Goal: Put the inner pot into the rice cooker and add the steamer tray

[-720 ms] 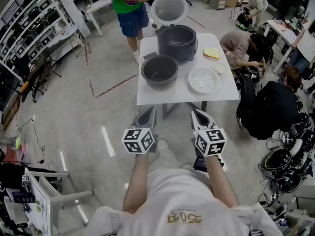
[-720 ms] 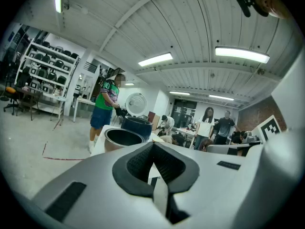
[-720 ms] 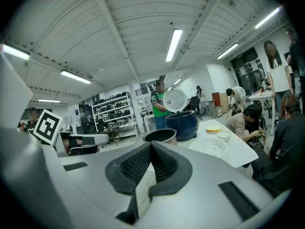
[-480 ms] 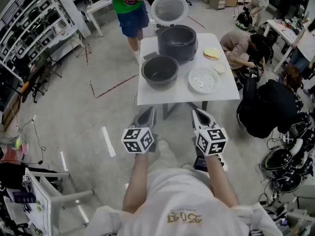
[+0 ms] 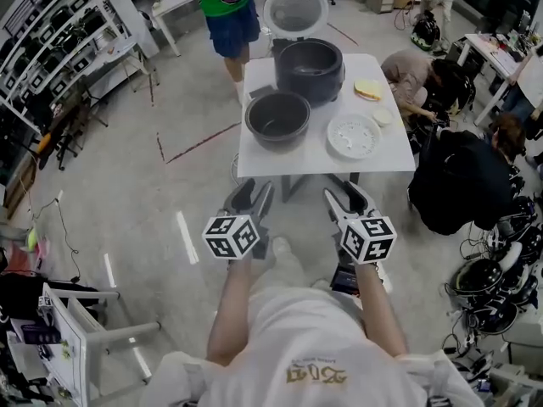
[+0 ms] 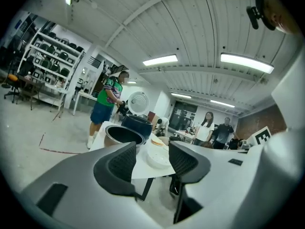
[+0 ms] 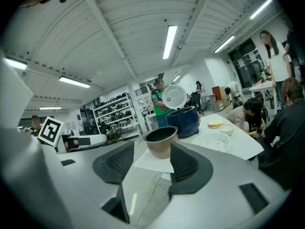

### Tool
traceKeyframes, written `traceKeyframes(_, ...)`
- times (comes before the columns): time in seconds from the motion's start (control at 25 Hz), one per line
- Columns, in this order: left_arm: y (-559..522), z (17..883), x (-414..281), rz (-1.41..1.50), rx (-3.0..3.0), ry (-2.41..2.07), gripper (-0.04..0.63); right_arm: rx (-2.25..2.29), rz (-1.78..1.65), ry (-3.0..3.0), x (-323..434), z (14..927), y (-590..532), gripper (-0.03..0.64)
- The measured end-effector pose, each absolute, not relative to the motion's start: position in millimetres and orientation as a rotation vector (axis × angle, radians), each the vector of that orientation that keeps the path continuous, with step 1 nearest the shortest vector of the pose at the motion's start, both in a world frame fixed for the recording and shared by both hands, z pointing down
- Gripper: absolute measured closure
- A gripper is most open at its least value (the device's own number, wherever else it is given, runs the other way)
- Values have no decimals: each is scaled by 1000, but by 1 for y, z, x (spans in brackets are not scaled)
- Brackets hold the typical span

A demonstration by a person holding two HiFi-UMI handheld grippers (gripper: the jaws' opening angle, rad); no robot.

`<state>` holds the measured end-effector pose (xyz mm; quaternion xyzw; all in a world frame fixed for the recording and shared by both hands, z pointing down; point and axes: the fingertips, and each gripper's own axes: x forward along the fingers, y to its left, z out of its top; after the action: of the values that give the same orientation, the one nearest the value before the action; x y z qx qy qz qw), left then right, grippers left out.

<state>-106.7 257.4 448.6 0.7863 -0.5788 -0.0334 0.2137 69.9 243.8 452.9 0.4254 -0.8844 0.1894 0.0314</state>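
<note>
A white table (image 5: 254, 164) carries the dark inner pot (image 5: 277, 119) at its front left. The black rice cooker (image 5: 309, 69) stands behind it, its lid (image 5: 295, 11) raised. The white perforated steamer tray (image 5: 353, 136) lies at the front right. My left gripper (image 5: 248, 198) and right gripper (image 5: 346, 197) hover side by side over the floor, just short of the table's near edge. Both are open with nothing between their jaws. The left gripper view shows the pot (image 6: 123, 135), cooker (image 6: 138, 124) and tray (image 6: 157, 157) ahead. The right gripper view frames the pot (image 7: 161, 141) between its jaws.
A person in a green top (image 5: 227, 7) stands behind the table. Other people crouch or sit close to its right side (image 5: 462, 176). A plate with a yellow item (image 5: 366, 90) and a small bowl (image 5: 381, 117) sit at the table's right. Shelving (image 5: 51, 49) lines the left.
Both grippers' jaws now stand a little wider apart in the head view. The hands have kept their place in front of the table; the pot, cooker and tray have not moved.
</note>
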Motion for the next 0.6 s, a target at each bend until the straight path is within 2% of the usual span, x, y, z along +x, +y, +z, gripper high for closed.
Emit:
traceKeyframes(0.28,247,448,-130,-100,2153,-1638,383,1324,645,-2705,65,458,222,362)
traceKeyframes(0.6,175,469,-169,-50,2158,-1586,391,1389,715,-2641,35,477,164,359)
